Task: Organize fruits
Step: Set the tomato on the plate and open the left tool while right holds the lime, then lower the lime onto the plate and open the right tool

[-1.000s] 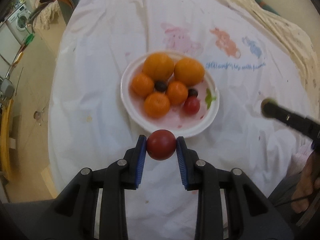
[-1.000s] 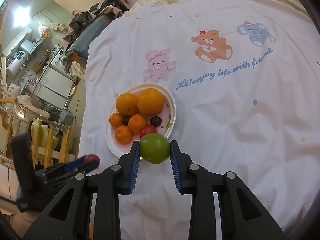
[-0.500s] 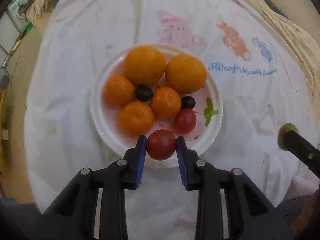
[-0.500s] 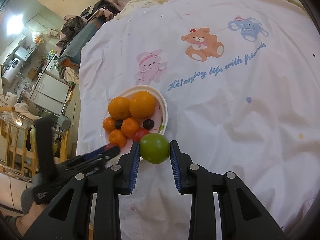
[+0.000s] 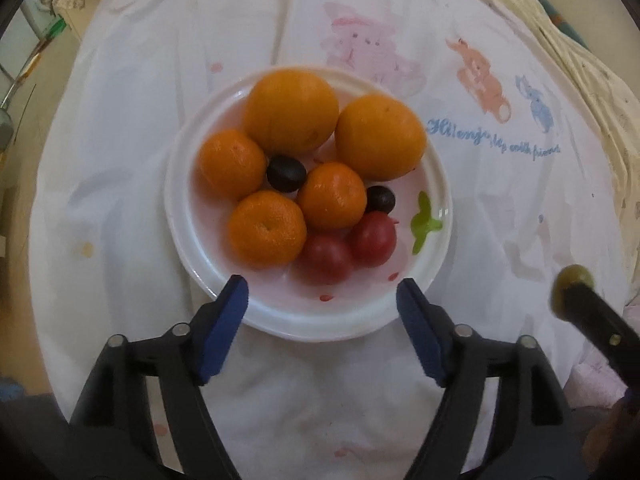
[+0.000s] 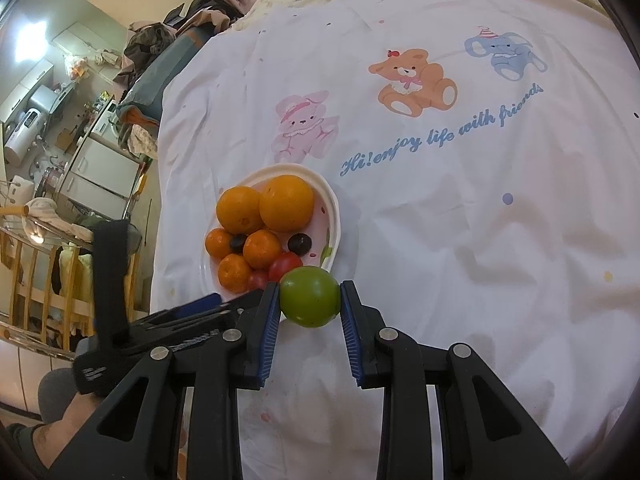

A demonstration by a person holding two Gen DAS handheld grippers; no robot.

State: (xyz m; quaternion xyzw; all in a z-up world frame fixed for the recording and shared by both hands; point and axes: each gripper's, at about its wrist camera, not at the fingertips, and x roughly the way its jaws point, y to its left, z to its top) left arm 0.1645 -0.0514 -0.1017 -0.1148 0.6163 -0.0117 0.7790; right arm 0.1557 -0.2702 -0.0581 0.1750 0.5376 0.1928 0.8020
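Note:
A white plate holds two big oranges, three small oranges, two dark plums and two red fruits. The nearer red fruit lies on the plate beside the other red fruit. My left gripper is open and empty over the plate's near rim. My right gripper is shut on a green fruit, held above the cloth just right of the plate. The left gripper shows in the right wrist view; the right gripper's tip with the green fruit shows in the left wrist view.
A white tablecloth with cartoon animals and blue lettering covers the table. Its left edge drops off to the floor, with a wooden chair and kitchen furniture beyond. A cream fabric lies at the far edge.
My left gripper moved forward over the plate, opened and released the red fruit, which now lies on the plate. My right gripper kept hold of the green fruit and drifted slightly.

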